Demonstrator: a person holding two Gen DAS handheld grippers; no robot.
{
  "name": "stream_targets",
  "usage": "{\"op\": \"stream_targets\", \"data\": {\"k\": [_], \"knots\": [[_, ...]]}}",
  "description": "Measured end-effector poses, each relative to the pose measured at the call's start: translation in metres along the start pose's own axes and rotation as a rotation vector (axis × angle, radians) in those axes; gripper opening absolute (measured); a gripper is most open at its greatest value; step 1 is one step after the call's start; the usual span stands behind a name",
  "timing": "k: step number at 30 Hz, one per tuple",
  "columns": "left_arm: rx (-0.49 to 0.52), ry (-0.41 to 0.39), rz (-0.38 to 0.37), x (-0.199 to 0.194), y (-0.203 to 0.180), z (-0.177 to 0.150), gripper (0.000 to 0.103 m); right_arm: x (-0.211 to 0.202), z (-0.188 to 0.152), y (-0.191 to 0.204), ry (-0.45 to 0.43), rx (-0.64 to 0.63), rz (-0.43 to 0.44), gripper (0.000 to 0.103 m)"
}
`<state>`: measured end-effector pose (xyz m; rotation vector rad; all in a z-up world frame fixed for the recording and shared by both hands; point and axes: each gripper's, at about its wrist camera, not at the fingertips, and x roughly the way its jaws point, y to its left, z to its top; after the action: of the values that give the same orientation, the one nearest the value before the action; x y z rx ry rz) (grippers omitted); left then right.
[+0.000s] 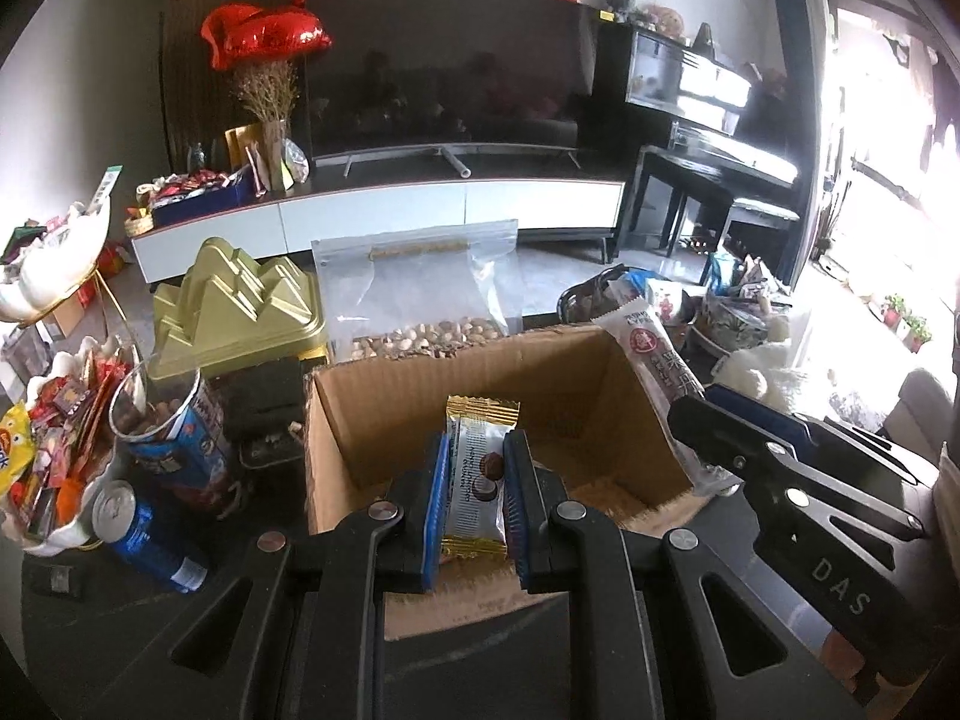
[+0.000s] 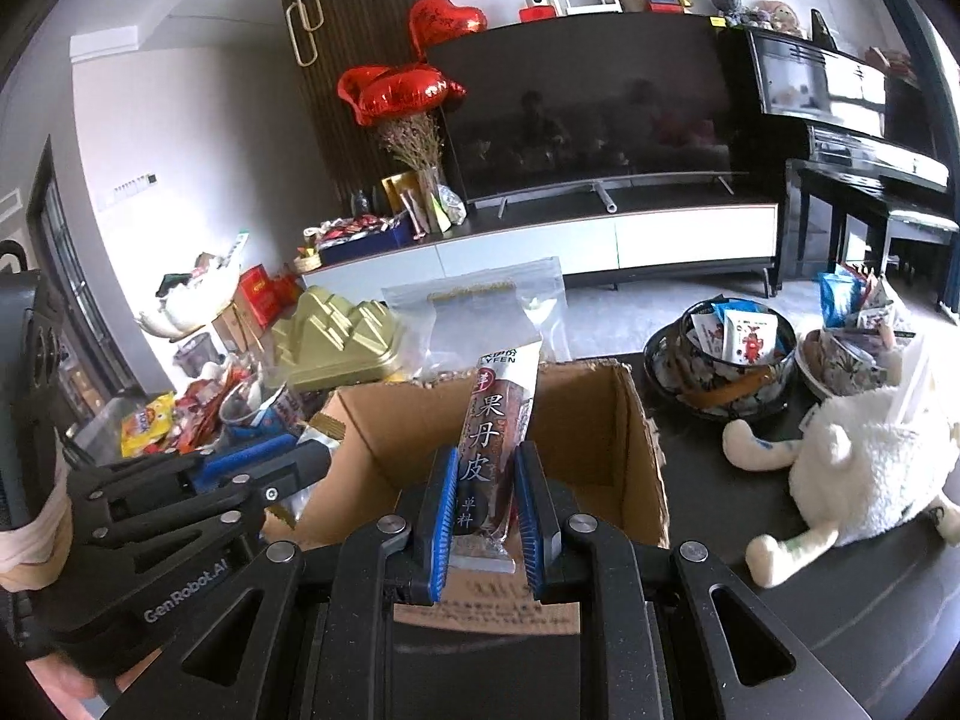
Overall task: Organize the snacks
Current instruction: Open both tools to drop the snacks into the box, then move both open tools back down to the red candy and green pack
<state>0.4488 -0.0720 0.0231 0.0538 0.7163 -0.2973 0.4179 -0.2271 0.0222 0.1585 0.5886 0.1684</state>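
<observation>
An open cardboard box stands on the dark table in front of both grippers. My left gripper is shut on a small gold-edged white snack packet, held upright over the box's near edge. My right gripper is shut on a long dark fruit-leather packet with a white top, also upright above the box. In the left wrist view the right gripper and its long packet hang over the box's right wall. The left gripper's fingers show at the left of the right wrist view.
Behind the box lean a clear zip bag of nuts and a gold ridged tin. Left of it stand a cup of snacks, a blue can and a shell dish of candy. At right are patterned bowls and a white plush toy.
</observation>
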Motion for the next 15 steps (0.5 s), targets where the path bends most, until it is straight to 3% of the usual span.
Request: {"op": "stream_targets", "data": {"k": [3,4,6,9,15], "knots": [[-0.003,0.002,0.000,0.010,0.002,0.005,0.023,0.009,0.001,0.000,-0.001,-0.010,-0.013,0.021],[-0.006,0.002,0.005,0.013,0.004,0.006,0.035,0.012,0.001,0.000,-0.001,-0.023,-0.028,0.021],[-0.008,-0.012,0.036,0.011,0.004,0.005,0.050,0.014,0.001,-0.002,0.007,-0.011,-0.056,0.031],[0.001,-0.023,0.066,0.005,0.003,0.000,0.051,0.011,-0.003,-0.008,0.005,-0.007,-0.078,0.034],[0.003,-0.024,0.046,-0.018,-0.006,-0.017,0.059,-0.013,-0.016,-0.016,0.016,0.017,-0.079,0.034]]}}
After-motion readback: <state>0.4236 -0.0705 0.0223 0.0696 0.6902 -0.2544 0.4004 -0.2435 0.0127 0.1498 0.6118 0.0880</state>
